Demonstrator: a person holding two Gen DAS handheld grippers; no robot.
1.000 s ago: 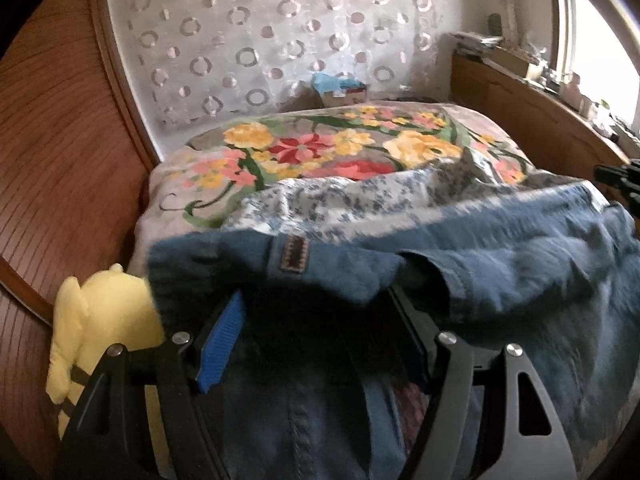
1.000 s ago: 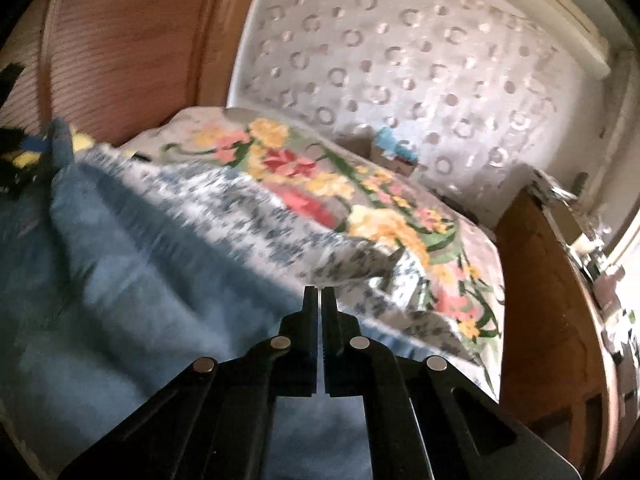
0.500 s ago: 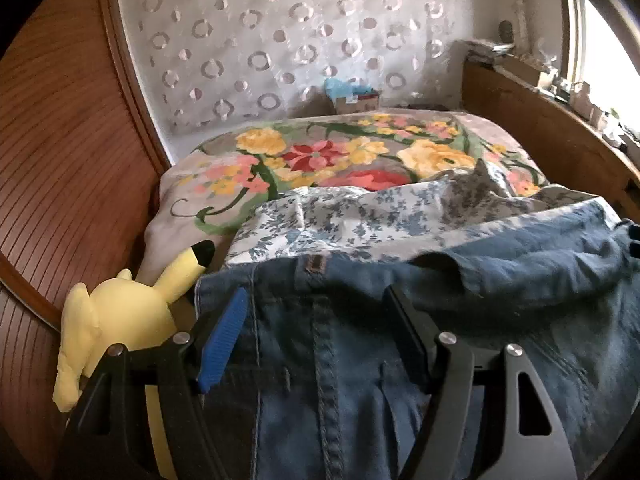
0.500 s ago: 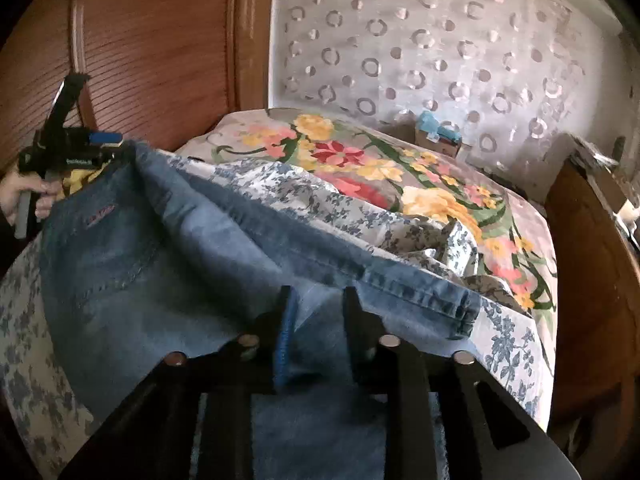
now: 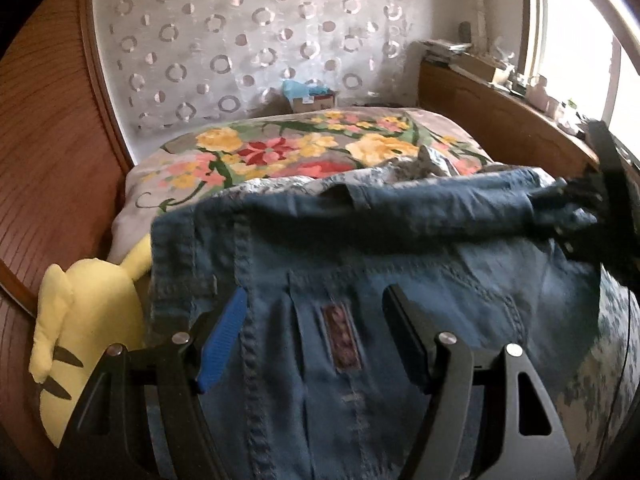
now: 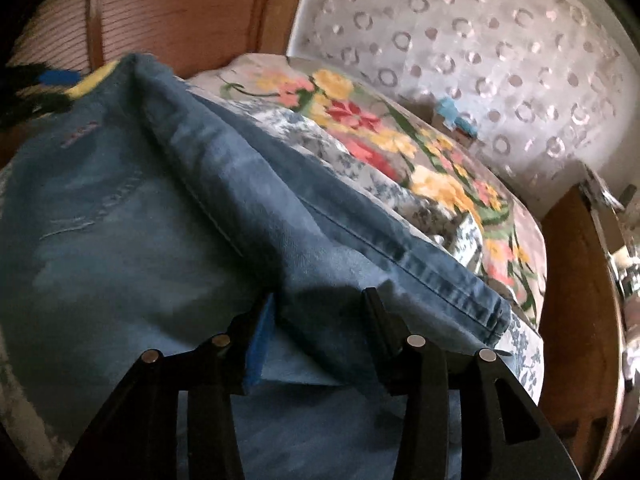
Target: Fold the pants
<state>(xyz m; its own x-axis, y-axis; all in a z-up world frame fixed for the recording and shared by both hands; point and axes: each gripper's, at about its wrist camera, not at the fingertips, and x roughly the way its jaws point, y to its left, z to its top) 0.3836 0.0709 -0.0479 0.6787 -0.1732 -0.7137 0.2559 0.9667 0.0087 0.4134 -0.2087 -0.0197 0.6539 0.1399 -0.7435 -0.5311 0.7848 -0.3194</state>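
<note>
My left claw (image 5: 316, 332) gapes wide above the waistband of the blue jeans (image 5: 400, 280), gripping nothing. My right claw (image 6: 320, 332) is spread wide too, over the folded denim near the hem. The jeans lie across the bed (image 5: 280, 152), on a blue-flowered sheet (image 6: 320, 136), beside a yellow plush toy (image 5: 84, 320).

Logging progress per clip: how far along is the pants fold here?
Done: the jeans lie on the bed with one layer doubled over, its hem on top. In hand: nothing; the left gripper and right gripper are both open over the denim, jaws apart. Left: the fold is loose and wrinkled, so smoothing and probably another fold remain.
</note>
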